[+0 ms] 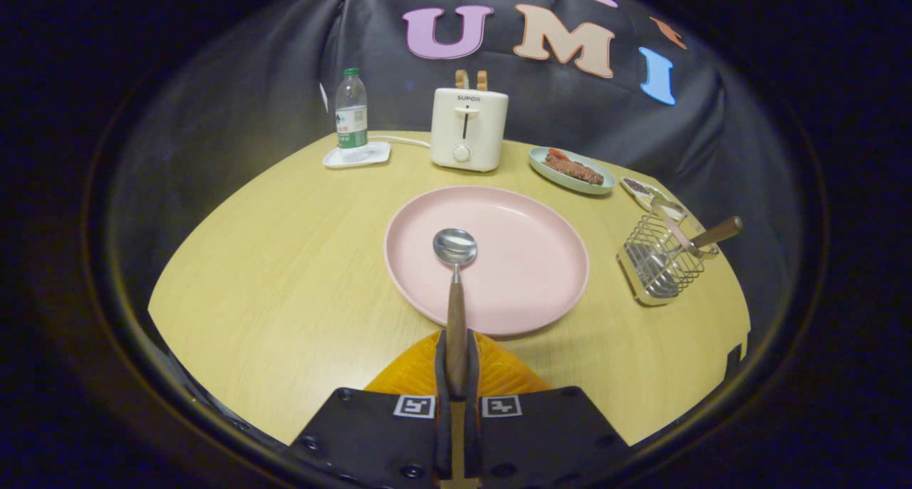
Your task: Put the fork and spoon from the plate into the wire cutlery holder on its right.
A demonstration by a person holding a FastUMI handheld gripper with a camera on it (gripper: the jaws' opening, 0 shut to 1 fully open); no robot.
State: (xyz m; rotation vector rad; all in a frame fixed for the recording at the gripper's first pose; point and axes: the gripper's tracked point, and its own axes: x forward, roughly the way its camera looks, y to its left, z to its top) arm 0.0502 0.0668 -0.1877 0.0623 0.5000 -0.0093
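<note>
- gripper [456, 375] fingers are clenched on the wooden handle of the spoon [455, 289], one finger pressing each side; the handle runs straight ahead from between them.
- spoon bowl sits out beyond the fingertips, over the near half of the pink plate [499, 211]; whether it touches the plate or hangs just above it, i cannot tell.
- judged step: carrying the spoon off the plate toward the wire holder [659, 261], which stands well to the right of the plate, near the right edge of the table [285, 261].
- to do it well: lift clear of the plate rim first, swing right, then tip the spoon so the bowl end goes down into the basket; keep the grip firm, since the long handle gives the bowl leverage to swing.
- holder already carries a wooden-handled piece [716, 232], leaning out toward the right; judging by the task this is likely the fork, though its head is hidden in the wires. aim for the free left side of the basket so the two handles do not knock.
- basket looks light and could tip or slide if the spoon catches its rim.
- around: a small dish [645, 189] sits just behind the holder, a green plate of food [570, 168] farther back, a toaster [469, 129] at the far edge, and a bottle [351, 111] on a white tray [356, 155] toward the far left corner. none lies on the path from plate to holder.
</note>
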